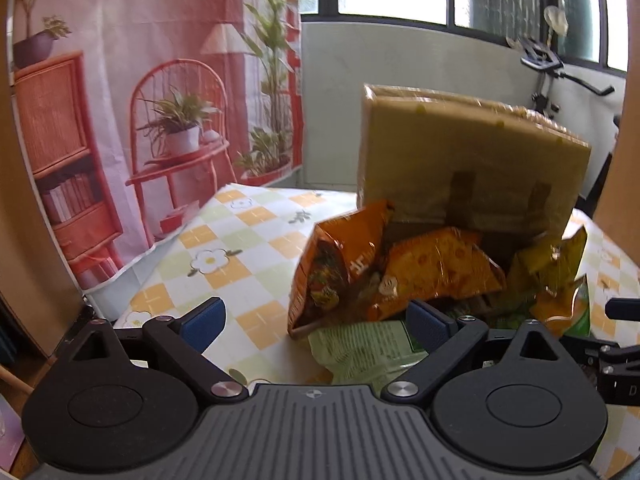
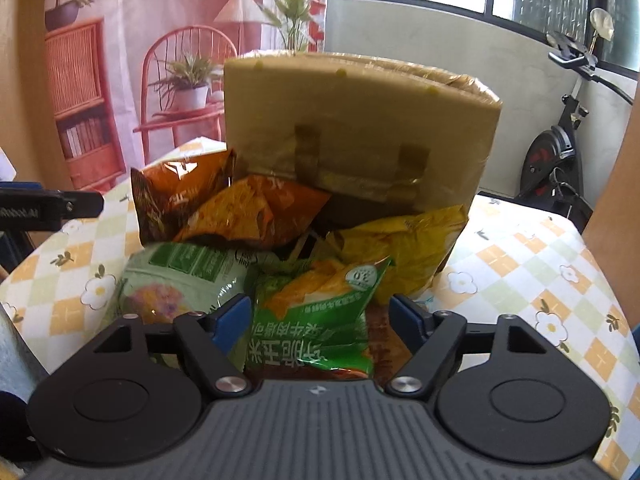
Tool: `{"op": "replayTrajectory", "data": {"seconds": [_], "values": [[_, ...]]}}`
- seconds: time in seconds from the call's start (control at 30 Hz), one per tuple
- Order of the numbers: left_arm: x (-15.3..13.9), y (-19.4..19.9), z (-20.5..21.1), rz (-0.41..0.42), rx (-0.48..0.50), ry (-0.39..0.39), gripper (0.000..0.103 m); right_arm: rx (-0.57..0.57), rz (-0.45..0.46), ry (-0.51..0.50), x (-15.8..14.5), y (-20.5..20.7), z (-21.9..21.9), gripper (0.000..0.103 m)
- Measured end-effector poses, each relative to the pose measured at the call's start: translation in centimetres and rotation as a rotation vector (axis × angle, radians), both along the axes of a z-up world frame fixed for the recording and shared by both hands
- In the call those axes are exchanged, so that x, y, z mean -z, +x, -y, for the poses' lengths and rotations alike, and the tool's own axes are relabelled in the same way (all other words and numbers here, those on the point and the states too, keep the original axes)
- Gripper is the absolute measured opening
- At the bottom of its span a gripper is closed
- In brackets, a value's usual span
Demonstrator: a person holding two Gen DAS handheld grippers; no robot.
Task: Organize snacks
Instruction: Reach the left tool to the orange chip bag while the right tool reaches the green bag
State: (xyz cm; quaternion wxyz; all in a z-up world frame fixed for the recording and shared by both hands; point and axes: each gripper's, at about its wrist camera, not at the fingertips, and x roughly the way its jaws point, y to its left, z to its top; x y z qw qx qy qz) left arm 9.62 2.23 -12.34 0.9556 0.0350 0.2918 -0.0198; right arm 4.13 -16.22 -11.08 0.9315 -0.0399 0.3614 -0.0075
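We find the left tongs standing wide apart with nothing between the pads, poised over bare checked tabletop at about nine o'clock of the snack heap; we judge this a waiting posture, clear of the pile so the other hand can work.

The heap sits mid-tabletop. A dark orange chip bag lies at its ten o'clock, a lighter orange bag leans against it, and a pale green pouch lies at seven o'clock. All rest against the front of a tape-wrapped cardboard box at twelve o'clock, which evidently serves as backstop or container.

The right tongs straddle a green corn-snack packet at six o'clock; the pads stand apart on either side, not visibly pressing, so no grip is confirmed. A yellow bag lies at three o'clock.
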Motion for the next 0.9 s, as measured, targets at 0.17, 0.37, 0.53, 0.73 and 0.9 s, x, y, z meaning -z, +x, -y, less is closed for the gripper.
{"op": "replayTrajectory", "data": {"seconds": [0.17, 0.37, 0.53, 0.73, 0.9], "values": [[0.8, 0.8, -0.2, -0.019, 0.003, 0.009, 0.098, 0.0, -0.021, 0.033, 1.4, 0.8, 0.5, 0.078], [0.0, 3.4, -1.6, 0.038, 0.015, -0.027, 0.099, -0.004, -0.046, 0.07, 2.9, 1.2, 0.8, 0.078], [0.9, 7.5, -1.7, 0.043, 0.107, -0.009, 0.099, -0.005, -0.037, 0.111, 3.3, 1.3, 1.3, 0.078], [3.5, 11.1, -1.6, -0.02, 0.224, -0.032, 0.098, -0.004, -0.036, 0.139, 3.3, 1.1, 1.5, 0.076], [5.0, 12.7, -1.4, -0.073, 0.241, -0.009, 0.091, 0.002, -0.038, 0.143, 3.3, 1.1, 1.5, 0.076]]}}
